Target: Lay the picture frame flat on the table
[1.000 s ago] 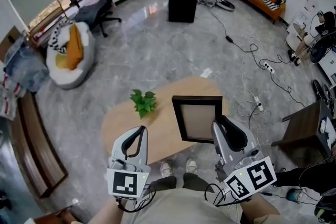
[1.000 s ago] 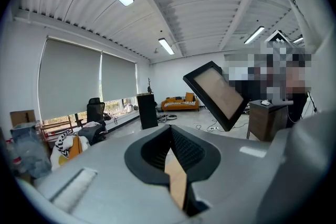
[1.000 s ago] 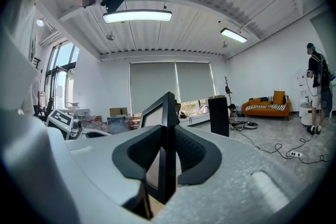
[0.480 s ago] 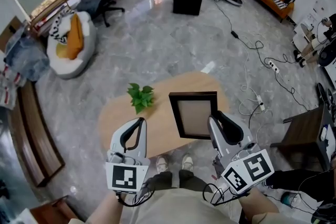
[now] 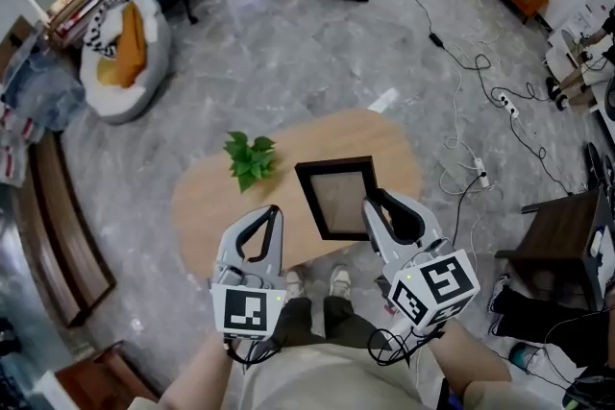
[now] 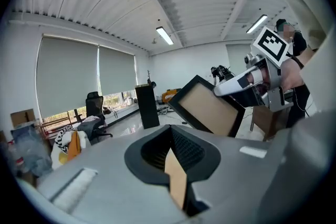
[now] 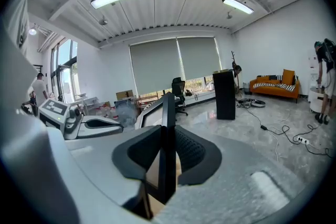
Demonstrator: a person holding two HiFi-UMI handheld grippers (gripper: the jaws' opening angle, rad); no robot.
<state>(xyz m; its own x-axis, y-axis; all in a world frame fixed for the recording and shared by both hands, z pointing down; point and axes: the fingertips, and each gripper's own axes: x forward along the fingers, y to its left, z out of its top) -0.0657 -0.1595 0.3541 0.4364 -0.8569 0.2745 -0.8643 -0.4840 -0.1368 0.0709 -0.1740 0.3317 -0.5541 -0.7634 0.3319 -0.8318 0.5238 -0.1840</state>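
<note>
Closing in from the left, the left gripper (image 5: 274, 212) is sitting much nearer the picture frame (image 5: 336, 197) than a second ago. The frame itself is drawing closer to the plant (image 5: 248, 158).

The right gripper (image 5: 377, 206) is doing the holding. It is reaching forward from the person's right forearm (image 5: 471, 370), with its marker cube (image 5: 432, 288) nearest the body and its jaws pinching the frame's right edge. In the right gripper view the black edge of the frame (image 7: 167, 113) is standing upright, squeezed tight between the two ribbed pads (image 7: 191, 152).

From the left gripper view the frame (image 6: 207, 110) is leaning at a clear tilt. Its tan panel is facing this way, and the right gripper (image 6: 236, 84) is gripping it high on the right. Its lower edge is hiding behind the left gripper's body, so I cannot tell whether it is touching the table (image 5: 207, 206). From above, the frame is hanging over the table's near right part.

The left gripper is pointing forward over the table's near edge, just beside the frame's left side and not touching it. Its jaws are meeting at the tips with nothing between them. Only a sliver of tabletop is showing through the gap lower down.
</note>
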